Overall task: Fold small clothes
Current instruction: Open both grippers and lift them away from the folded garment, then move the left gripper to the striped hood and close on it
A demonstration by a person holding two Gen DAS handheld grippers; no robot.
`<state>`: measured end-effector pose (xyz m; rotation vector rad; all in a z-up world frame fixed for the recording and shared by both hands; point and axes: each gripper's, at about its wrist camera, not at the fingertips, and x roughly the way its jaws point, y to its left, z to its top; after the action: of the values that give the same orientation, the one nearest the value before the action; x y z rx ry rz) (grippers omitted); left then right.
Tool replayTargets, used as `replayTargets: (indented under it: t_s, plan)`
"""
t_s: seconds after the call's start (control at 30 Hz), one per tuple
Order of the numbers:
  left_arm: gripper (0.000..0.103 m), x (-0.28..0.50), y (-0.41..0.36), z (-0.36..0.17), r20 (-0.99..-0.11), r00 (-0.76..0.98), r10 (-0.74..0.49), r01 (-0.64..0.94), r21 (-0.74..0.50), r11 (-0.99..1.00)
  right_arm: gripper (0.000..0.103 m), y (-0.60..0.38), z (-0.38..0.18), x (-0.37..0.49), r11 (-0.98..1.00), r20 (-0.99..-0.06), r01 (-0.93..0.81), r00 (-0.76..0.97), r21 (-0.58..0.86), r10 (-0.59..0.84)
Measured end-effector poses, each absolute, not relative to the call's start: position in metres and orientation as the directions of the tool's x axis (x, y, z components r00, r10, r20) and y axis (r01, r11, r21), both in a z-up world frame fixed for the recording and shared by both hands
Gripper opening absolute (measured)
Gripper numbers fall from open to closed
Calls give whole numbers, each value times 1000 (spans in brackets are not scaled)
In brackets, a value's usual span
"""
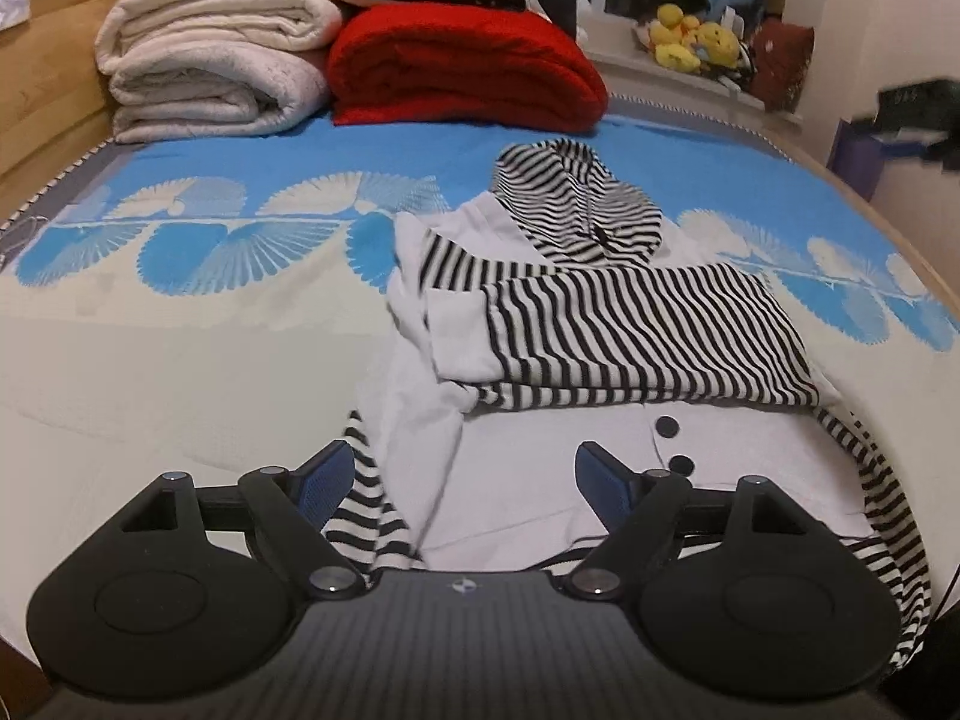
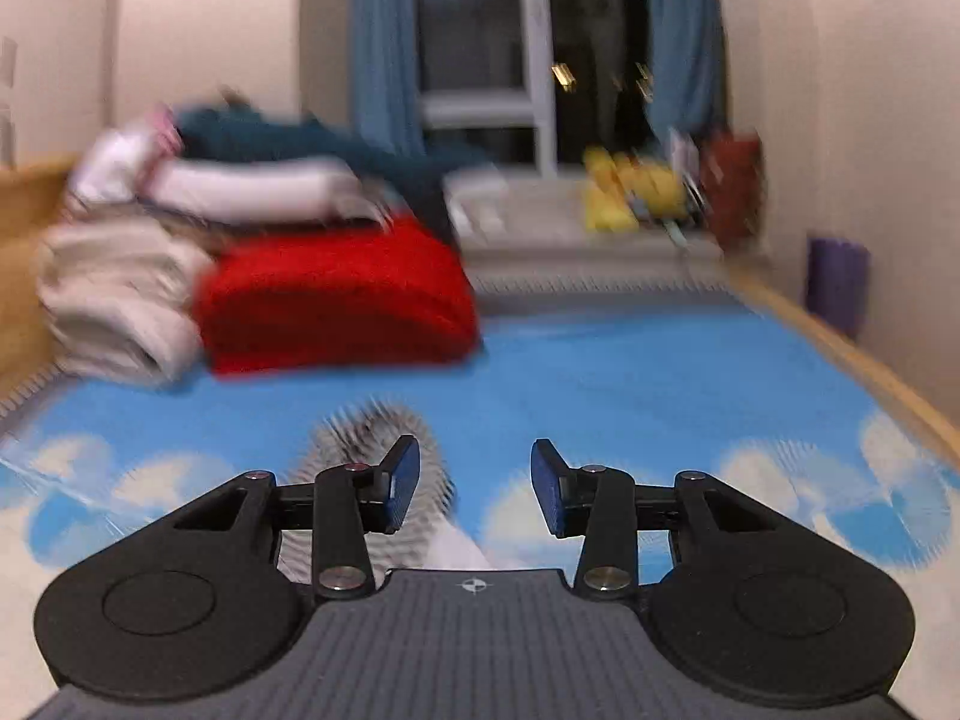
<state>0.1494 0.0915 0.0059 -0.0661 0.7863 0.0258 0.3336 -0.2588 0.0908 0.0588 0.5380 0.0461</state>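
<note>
The left gripper (image 1: 462,474) hangs spread over the near hem of the hoodie (image 1: 600,324), pinching nothing. The hoodie lies on the bed (image 1: 180,312), sleeves folded across, hood toward the red blanket (image 1: 462,69). The right gripper (image 2: 474,483), also spread, hovers beyond the blurred hood (image 2: 372,426), open bedcover ahead.

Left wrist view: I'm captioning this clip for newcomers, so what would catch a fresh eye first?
The black-and-white striped hooded garment lies mid-bed, sleeves folded across its white front, just beyond the open left gripper. Behind it, at the head of the blue patterned bedspread, a bright red folded blanket sits beside stacked cream blankets.
</note>
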Motion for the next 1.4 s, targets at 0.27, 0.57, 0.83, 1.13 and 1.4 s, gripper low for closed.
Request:
replayTargets:
  t_s: [0.27, 0.57, 0.83, 1.13, 1.4]
  plan:
    - [37, 200, 81, 20, -757, 649, -73, 46, -56, 997, 43, -295, 79, 374, 989, -603, 11, 794, 146, 80]
    - [16, 346, 78, 37, -761, 645, -69, 45, -52, 998, 44, -331, 62, 391, 996, -680, 33, 733, 87, 35]
    - [13, 501, 88, 3, -799, 600, -37, -5, -50, 999, 43, -354, 53, 397, 998, -702, 45, 712, 50, 3]
    - [14, 644, 99, -16, -793, 605, -74, -101, -169, 980, 43, -362, 41, 415, 997, -730, 64, 684, 52, -6]
    - [43, 728, 83, -38, -792, 605, -85, -204, -258, 944, 43, -351, 36, 424, 997, -738, 45, 674, 59, 13]
